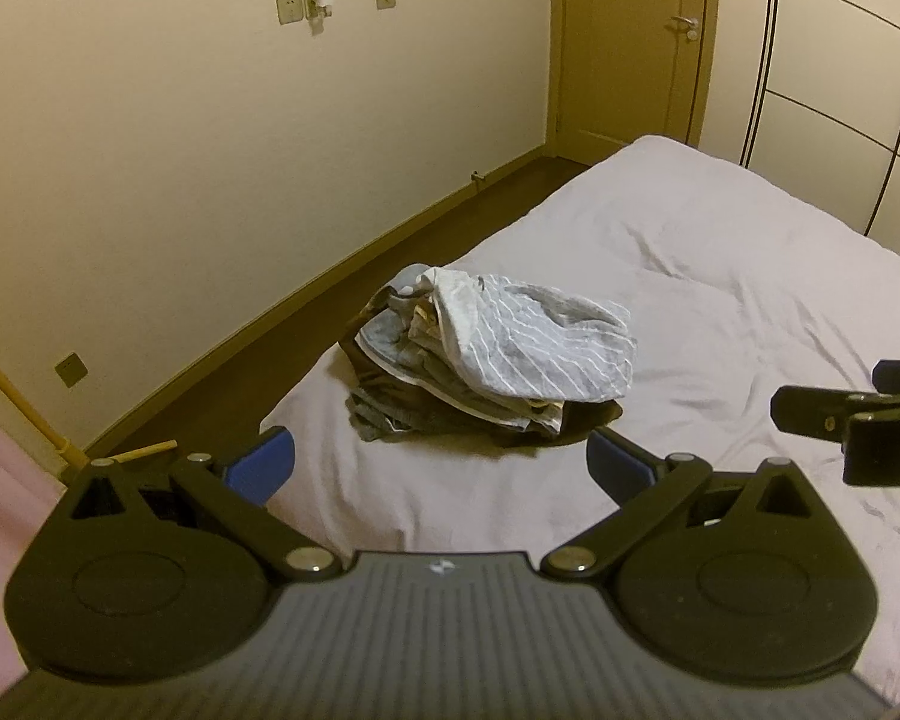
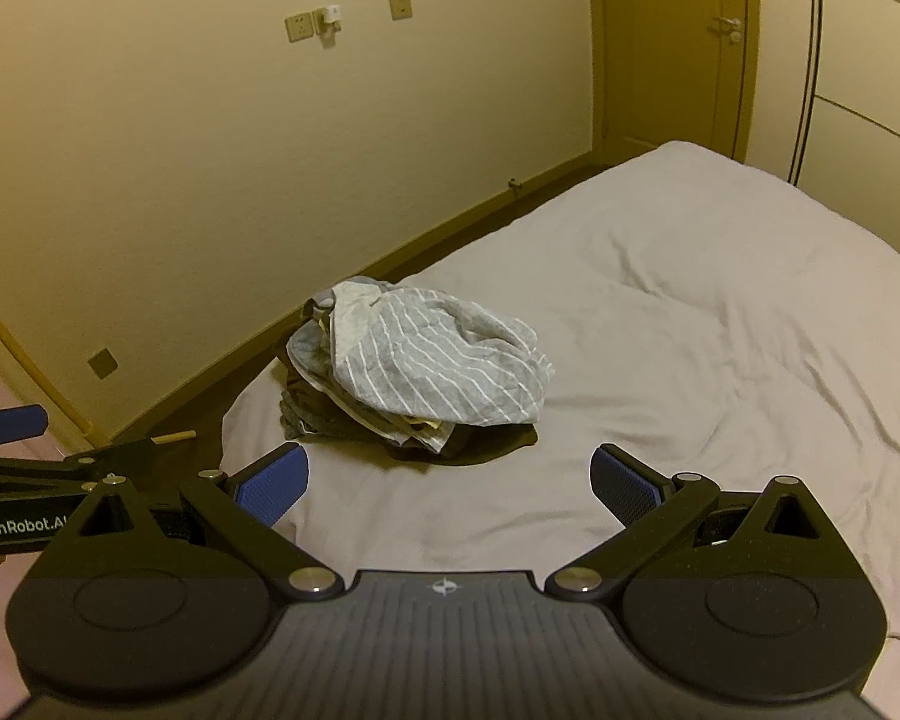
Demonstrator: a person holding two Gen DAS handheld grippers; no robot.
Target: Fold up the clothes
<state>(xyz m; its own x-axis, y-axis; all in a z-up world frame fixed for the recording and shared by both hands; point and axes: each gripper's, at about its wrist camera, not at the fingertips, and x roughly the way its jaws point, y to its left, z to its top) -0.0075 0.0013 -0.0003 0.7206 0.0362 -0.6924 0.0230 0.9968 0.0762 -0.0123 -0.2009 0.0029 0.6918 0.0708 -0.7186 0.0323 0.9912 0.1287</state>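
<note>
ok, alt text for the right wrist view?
The open right hand-held gripper hovers empty over a white-sheeted bed, facing a pile of clothes topped by a grey striped garment. The left hand-held gripper shows at the left edge.

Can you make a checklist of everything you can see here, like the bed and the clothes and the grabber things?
Surface: bed with a wrinkled pale sheet.
Job's things: pile of clothes near the bed's corner; a grey striped piece lies crumpled on top, darker pieces under it.
Clutter: a small wooden stick on the floor by the bed.
Grippers: left gripper open and empty; right gripper open and empty; both short of the pile, touching nothing.
Cables: nothing seen.
Surroundings: wall with sockets, a shut door, a wardrobe past the bed, dark floor.
</note>
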